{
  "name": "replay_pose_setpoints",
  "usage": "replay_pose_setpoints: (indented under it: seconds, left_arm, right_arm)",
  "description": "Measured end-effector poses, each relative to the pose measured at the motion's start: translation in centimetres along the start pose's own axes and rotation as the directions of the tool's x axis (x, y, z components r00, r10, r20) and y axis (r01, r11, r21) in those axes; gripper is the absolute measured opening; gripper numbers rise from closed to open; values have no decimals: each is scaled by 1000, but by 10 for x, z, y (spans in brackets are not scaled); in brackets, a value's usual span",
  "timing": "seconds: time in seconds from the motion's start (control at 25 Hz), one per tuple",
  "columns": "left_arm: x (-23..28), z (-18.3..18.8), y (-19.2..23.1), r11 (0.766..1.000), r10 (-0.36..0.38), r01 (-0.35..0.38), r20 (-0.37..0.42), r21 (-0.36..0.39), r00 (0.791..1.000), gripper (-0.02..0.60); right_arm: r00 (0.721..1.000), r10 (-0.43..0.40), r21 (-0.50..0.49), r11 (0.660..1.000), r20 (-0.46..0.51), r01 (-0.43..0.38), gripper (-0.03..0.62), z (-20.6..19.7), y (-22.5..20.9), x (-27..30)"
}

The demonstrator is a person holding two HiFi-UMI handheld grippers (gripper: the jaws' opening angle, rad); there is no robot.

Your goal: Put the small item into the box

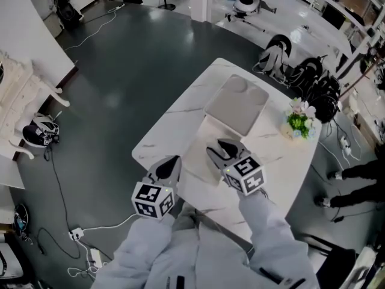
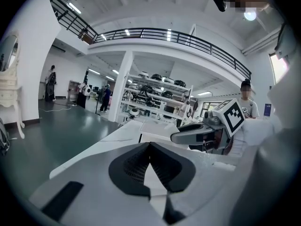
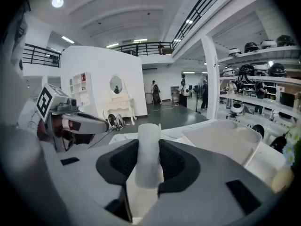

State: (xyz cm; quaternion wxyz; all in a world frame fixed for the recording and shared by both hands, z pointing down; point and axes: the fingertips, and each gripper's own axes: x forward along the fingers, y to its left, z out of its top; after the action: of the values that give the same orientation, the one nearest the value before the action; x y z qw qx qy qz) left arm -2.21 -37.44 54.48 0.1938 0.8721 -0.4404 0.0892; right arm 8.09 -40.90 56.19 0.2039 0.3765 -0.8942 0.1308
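We find no legible text, brand name, number or sign in any view. The only printed marks we can identify are black-and-white square marker patterns. One set is on the left cube (image 1: 153, 198) of the left gripper (image 1: 170, 165), lower centre of the head view. The other is on the right cube (image 1: 248, 174) of the right gripper (image 1: 225, 149), just right of it. These patterns carry no letters or digits. A small blue panel (image 2: 267, 109) at the right edge of the left gripper view is too small to read.
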Motion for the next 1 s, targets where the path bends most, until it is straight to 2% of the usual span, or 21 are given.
replay_pose_setpoints:
  seconds: [0.12, 0.2, 0.36, 0.52, 0.84, 1.0]
  left_arm:
    - [10, -7, 7, 1000, -12, 11, -27, -18, 1000, -2]
    - [18, -10, 10, 999, -16, 15, -37, -32, 999, -2]
    - [29, -10, 15, 999, -26, 24, -54, -48, 998, -2]
    - [33, -7, 20, 998, -36, 33, -58, -53, 998, -2]
    - [39, -8, 25, 998, -41, 37, -63, -57, 997, -2]
    - [40, -8, 27, 998, -38, 34, -64, -61, 997, -2]
  right_arm:
    - [995, 28, -46, 998, -99, -33, 118, -11, 0, 19]
    - [982, 48, -73, 995, -185, -62, 118, -23, 0, 29]
    - [950, 79, -99, 989, -301, -114, 118, -39, -2, 47]
    - [907, 106, -141, 974, -408, -177, 118, -53, 5, 62]
    - [820, 134, -180, 944, -557, -277, 120, -79, 14, 82]
    - [794, 108, -220, 931, -598, -292, 121, -86, 9, 89]
